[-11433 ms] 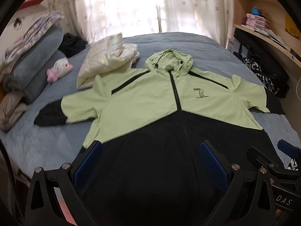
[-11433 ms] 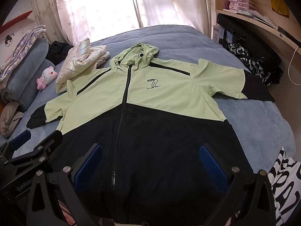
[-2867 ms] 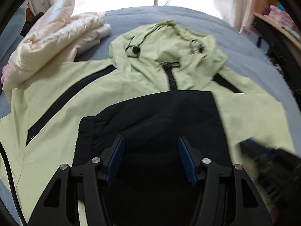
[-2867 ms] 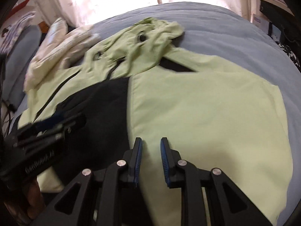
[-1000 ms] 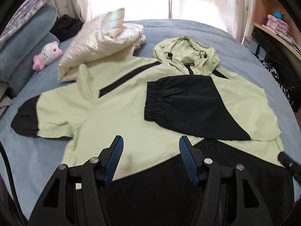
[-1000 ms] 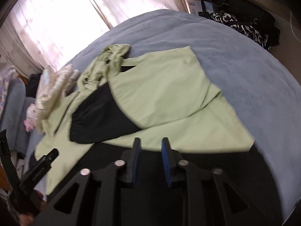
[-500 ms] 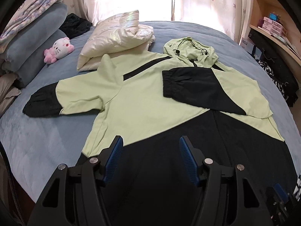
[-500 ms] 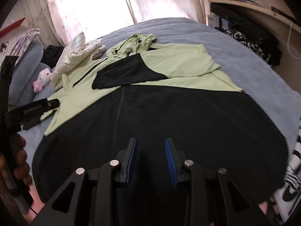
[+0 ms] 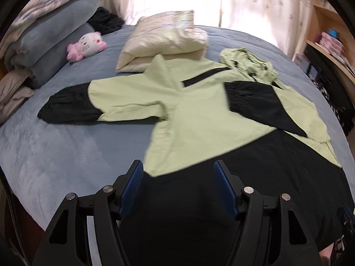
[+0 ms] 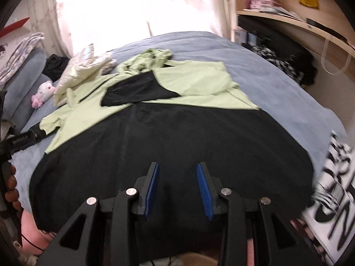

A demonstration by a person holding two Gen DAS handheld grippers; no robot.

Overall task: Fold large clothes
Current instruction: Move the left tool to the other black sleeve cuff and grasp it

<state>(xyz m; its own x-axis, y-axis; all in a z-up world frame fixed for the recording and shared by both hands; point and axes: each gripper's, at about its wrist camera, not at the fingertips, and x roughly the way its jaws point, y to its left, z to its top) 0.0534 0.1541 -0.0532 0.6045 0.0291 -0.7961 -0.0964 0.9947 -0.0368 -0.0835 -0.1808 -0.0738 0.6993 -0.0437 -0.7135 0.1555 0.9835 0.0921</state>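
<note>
The green and black jacket [image 9: 199, 119] lies flat on the blue bed [image 9: 66, 146], its right sleeve folded across the chest. Both grippers tilt down over its near black hem. The left gripper [image 9: 178, 173] is wide apart and has just been opening, holding nothing. The right gripper [image 10: 177, 173] is partly apart and has also just been opening, empty too.

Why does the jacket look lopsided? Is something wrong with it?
Nothing is wrong. The jacket is only half folded: one sleeve lies across its chest, while the other sleeve sticks straight out on the bed.
</note>
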